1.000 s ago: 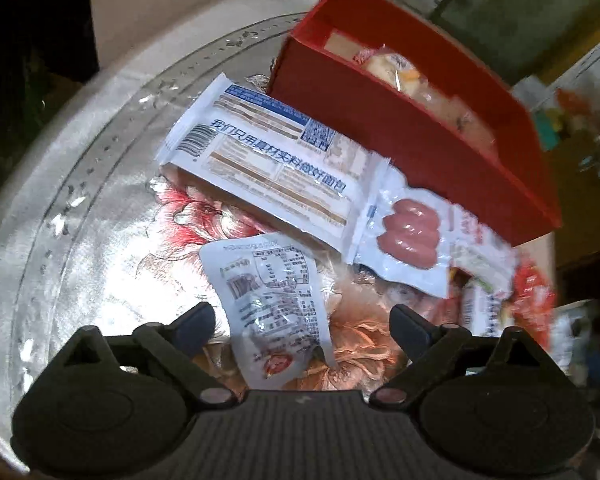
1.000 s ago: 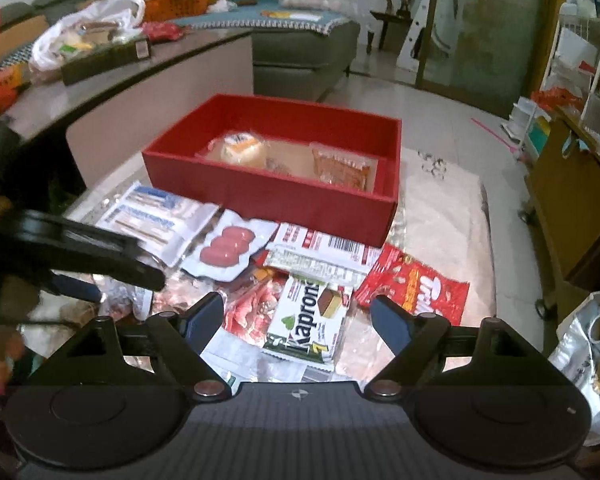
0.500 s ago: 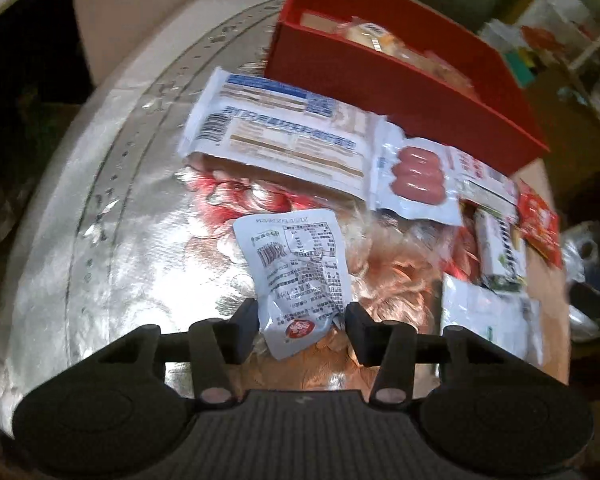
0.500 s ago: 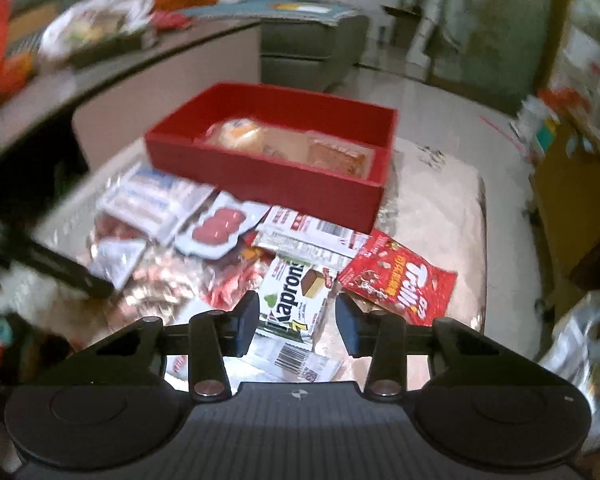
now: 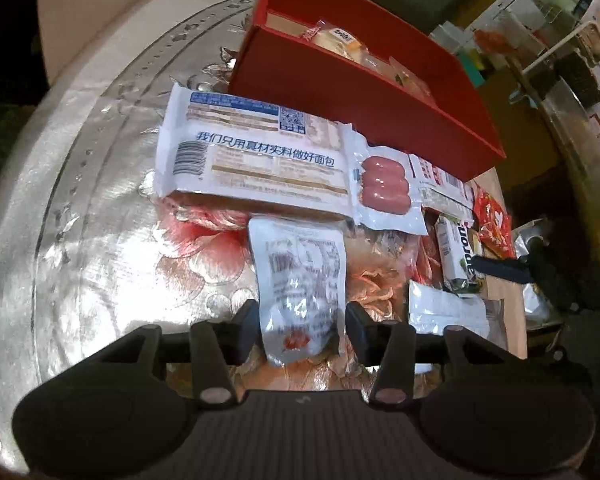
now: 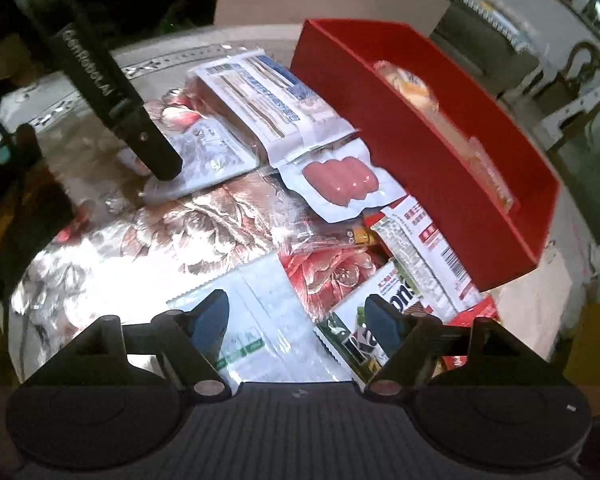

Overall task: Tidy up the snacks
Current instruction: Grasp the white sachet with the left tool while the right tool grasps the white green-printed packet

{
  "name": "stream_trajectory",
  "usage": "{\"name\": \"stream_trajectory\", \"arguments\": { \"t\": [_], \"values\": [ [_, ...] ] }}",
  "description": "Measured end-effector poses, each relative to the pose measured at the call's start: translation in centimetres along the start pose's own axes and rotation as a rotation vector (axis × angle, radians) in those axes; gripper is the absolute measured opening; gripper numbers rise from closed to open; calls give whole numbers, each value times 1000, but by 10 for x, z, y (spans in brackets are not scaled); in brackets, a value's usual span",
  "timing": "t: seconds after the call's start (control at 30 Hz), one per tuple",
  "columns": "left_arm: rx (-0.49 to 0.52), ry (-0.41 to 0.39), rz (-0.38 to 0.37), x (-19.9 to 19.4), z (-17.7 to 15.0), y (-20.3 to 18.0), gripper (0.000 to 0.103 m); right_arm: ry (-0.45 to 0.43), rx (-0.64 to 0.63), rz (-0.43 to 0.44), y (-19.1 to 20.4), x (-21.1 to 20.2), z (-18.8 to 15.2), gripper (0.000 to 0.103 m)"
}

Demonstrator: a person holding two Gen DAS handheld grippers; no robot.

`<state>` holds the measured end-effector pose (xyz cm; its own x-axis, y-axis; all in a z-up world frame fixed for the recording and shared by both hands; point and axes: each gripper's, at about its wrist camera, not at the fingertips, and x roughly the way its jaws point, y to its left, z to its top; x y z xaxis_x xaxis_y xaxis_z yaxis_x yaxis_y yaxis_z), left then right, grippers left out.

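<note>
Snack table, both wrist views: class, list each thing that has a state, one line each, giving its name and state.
Red box: open-topped, a few packets inside.
Small white pouch: sealed, flat, between the left tool fingers, which are opening.
Bread pack: sealed, face down.
Sausage pack: sealed, lying flat.
Right tool: opening, holding nothing.

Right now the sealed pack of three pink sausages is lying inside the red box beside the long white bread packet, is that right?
Not inside. The left wrist view shows the sealed pack of three pink sausages lying on the table in front of the red box, beside the long white bread packet.
</note>
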<state>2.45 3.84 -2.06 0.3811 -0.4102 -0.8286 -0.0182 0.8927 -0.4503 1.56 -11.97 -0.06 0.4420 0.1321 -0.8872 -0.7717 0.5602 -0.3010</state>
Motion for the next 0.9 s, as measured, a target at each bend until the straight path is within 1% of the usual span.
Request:
{"name": "stream_trajectory", "arguments": {
  "t": [0.1,0.13,0.17,0.2,0.27,0.3,0.33,0.4,0.43,0.47,0.5,0.53,0.57,0.6,0.63,0.67,0.7,0.73,0.8,0.83,0.9],
  "values": [
    [-14,-6,-19,3,1,0,59,52,3,96,7,-2,-12,78],
    [-18,-4,-31,5,2,-2,73,52,17,95,10,-3,-15,79],
    [-18,-2,-48,7,2,-4,84,44,37,84,14,-5,-18,79],
    [-10,-4,-47,9,1,-7,85,46,47,80,16,-7,-19,79],
    [46,-3,-8,10,-1,-17,85,35,87,90,18,-13,-23,77],
    [64,-7,5,11,-3,-20,85,27,99,104,18,-15,-25,78],
    [71,-15,15,12,-4,-22,86,28,81,102,22,-16,-28,80],
    [88,-27,37,13,-7,-26,86,18,6,32,33,-16,-33,84],
    [106,-33,51,14,-9,-30,89,8,6,12,35,-16,-34,86],
    [132,-39,64,17,-12,-34,90,14,39,14,34,-16,-34,83],
    [166,-42,84,18,-15,-38,90,23,85,25,32,-17,-34,79],
    [205,-38,115,18,-18,-43,86,30,115,19,29,-17,-33,68],
    [221,-40,143,17,-19,-44,70,34,136,4,29,-20,-34,54],
    [223,-45,167,14,-19,-42,61,34,160,-12,27,-22,-36,51],
    [205,-50,175,10,-17,-37,44,37,199,-19,24,-24,-38,45],
    [173,-51,162,7,-15,-30,39,35,239,-18,20,-25,-40,39],
    [134,-49,133,4,-13,-22,39,32,265,-18,16,-27,-41,35],
    [103,-51,121,1,-12,-17,39,28,295,-18,12,-30,-42,25],
    [111,-59,140,1,-13,-19,39,21,360,-11,1,-32,-44,13],
    [123,-58,139,1,-14,-23,39,18,383,-11,-4,-32,-44,2],
    [137,-57,131,2,-17,-28,39,13,402,-16,-7,-31,-46,2]
  ]
}}
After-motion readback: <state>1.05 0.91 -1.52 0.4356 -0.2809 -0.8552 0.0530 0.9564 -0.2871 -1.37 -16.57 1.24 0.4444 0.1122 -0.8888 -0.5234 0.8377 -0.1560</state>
